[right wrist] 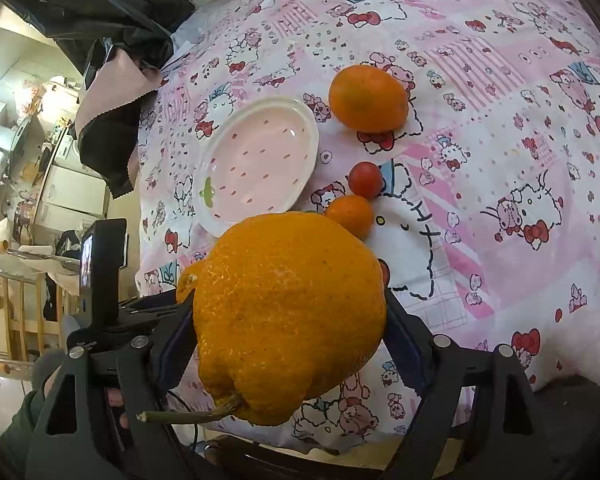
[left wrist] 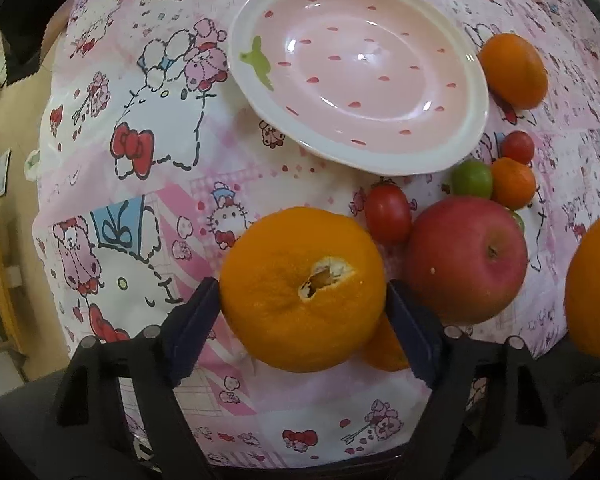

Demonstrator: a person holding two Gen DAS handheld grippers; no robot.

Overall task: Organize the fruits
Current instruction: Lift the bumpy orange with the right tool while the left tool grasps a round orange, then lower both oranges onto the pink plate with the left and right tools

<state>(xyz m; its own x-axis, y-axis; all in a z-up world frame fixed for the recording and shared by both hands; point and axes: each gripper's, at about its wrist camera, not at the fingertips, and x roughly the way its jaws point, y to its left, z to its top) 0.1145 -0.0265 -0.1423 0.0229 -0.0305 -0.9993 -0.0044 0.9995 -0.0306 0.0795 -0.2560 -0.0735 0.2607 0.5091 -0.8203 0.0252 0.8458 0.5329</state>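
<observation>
While both grippers are seen from the wrists, these facts are noted:
Left gripper point(left wrist: 302, 312): closed on an orange point(left wrist: 302, 290) with torn peel; both pads are pressed to its sides, above the cloth point(left wrist: 140, 200).
Right gripper point(right wrist: 288, 320): a big bumpy orange point(right wrist: 288, 316) with a stem is clamped.
Plate point(left wrist: 260, 92): no fruit is seen in it.
Apple point(left wrist: 466, 258): on the cloth, touching a tomato point(left wrist: 388, 212).
</observation>
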